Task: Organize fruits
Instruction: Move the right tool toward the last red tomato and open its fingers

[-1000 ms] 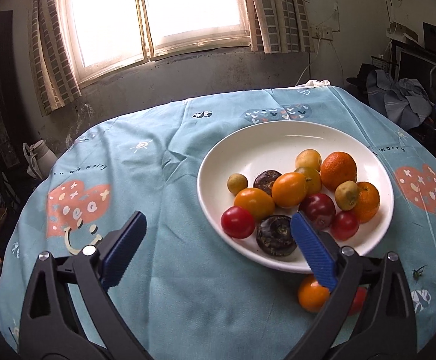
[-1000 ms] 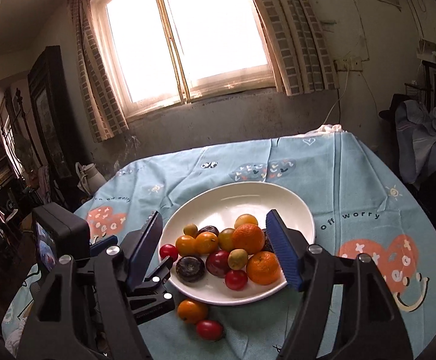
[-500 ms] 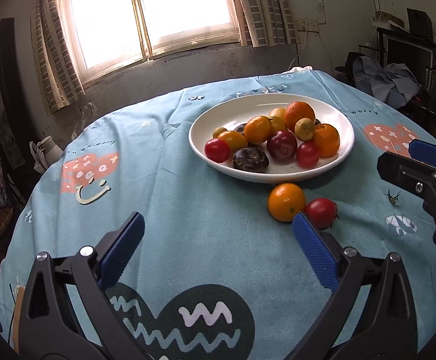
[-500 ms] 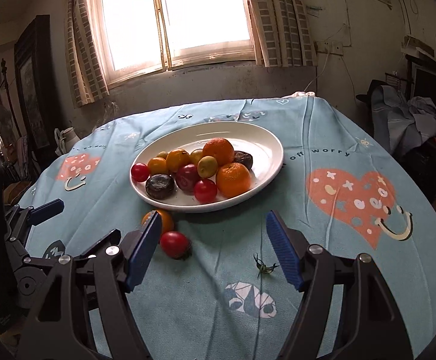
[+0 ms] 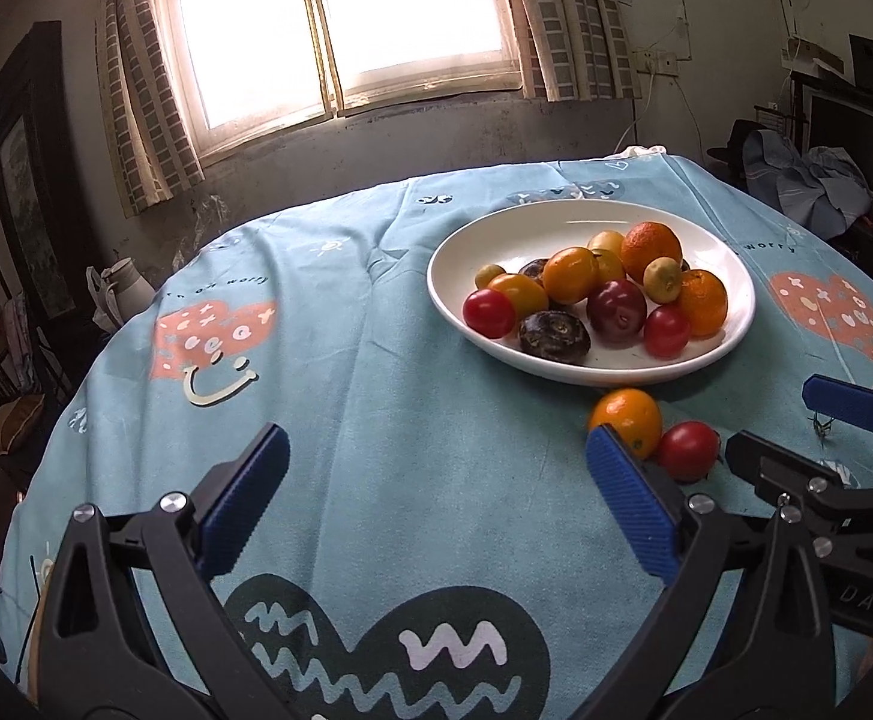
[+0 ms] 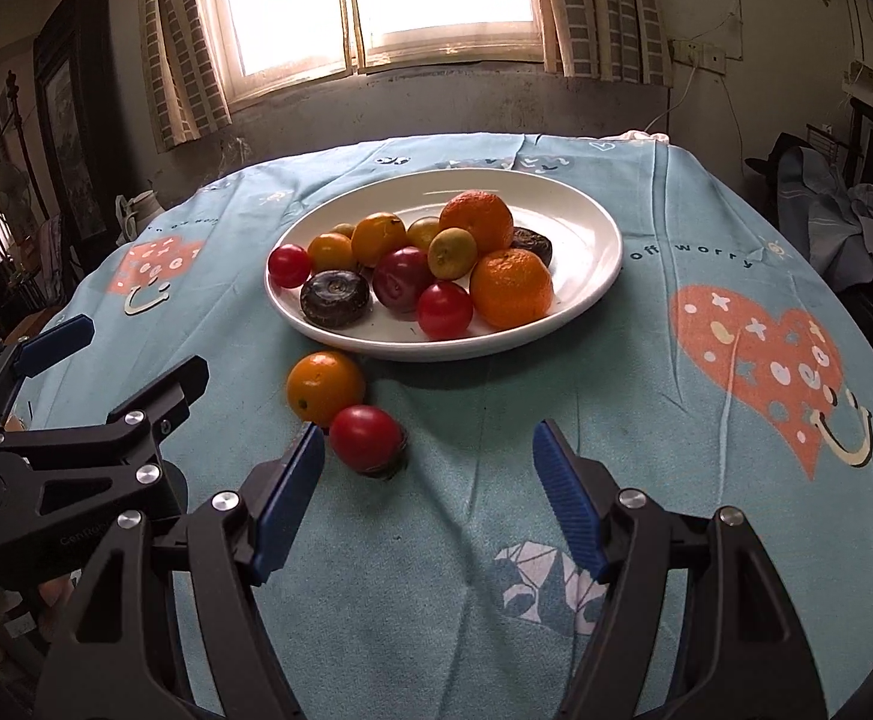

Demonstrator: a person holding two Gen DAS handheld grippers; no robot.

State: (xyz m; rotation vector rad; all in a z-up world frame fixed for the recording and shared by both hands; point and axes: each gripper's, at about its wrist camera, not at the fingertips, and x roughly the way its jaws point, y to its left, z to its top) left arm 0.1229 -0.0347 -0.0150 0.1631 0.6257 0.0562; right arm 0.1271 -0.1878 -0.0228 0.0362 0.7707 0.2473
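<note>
A white plate (image 5: 730,267) (image 6: 592,234) holds several oranges, red tomatoes, small yellow fruits and dark fruits. A loose orange (image 5: 625,420) (image 6: 324,387) and a loose red tomato (image 5: 688,450) (image 6: 366,438) lie on the cloth just in front of the plate. My left gripper (image 5: 436,504) is open and empty, above the cloth to the left of the loose fruit. My right gripper (image 6: 427,498) is open and empty, with its left finger close beside the loose tomato. Each gripper also shows in the other's view.
The round table wears a light blue cloth (image 5: 346,390) with heart prints. A window and curtains (image 5: 376,30) are behind. A white jug (image 5: 118,288) stands off the far left edge. Clothes (image 5: 808,180) pile at the right.
Both grippers pulled back from over the plate toward the table's near side, then eased forward again. The loose orange and tomato now lie near the fingertips. Both grippers stayed open.
</note>
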